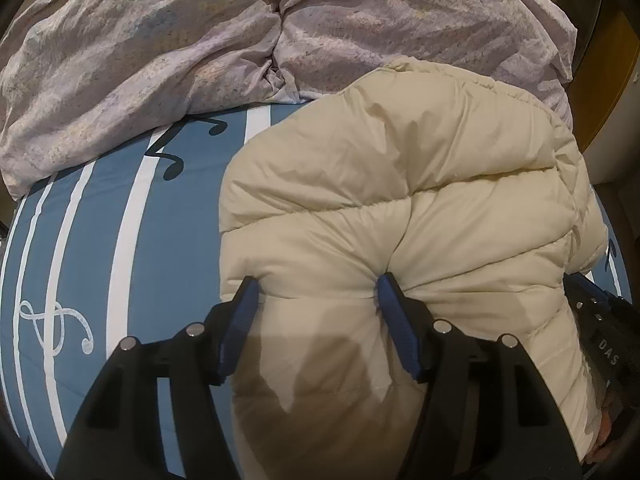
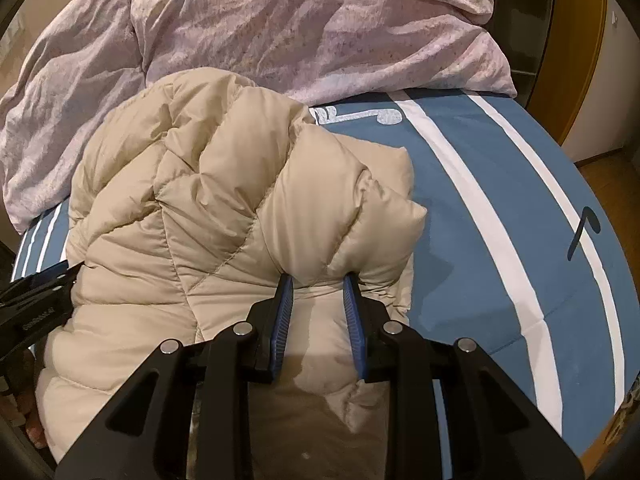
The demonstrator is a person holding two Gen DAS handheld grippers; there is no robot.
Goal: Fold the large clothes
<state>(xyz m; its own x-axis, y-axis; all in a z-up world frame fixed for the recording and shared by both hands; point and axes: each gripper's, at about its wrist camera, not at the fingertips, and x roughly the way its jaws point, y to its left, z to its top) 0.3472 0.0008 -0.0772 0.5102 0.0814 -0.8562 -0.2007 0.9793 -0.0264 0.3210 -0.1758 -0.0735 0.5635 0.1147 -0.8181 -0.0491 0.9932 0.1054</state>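
Both grippers are gripping one cream puffer jacket point(image 1: 400, 200), which is lying bunched on the bed just ahead of their fingertips. Starting on the left, the left gripper point(image 1: 318, 296) is holding a thick roll of the jacket's near edge, its blue pads point(image 1: 240, 320) standing wide but pressing into the padding on both sides. Beyond and to the left of it, the blue striped sheet point(image 1: 80, 240) is lying bare, and a rumpled pink duvet point(image 1: 140, 60) is heaped at the far side. Moving right, the right gripper point(image 2: 318, 292) is clenching a narrower pinch of the jacket near its right edge, with a puffy lobe bulging out past the right pad.

From here, I judge that the slick shell could be slipping out of the narrower pinch if either hand pulls unevenly, since trapped air is making the padding springy. The fold could also be puffing back open once let go. Dragging the jacket forward could be catching the duvet.

Counted: two grippers, one jacket, one sheet, one duvet heap, which is showing a deep crease down its middle.
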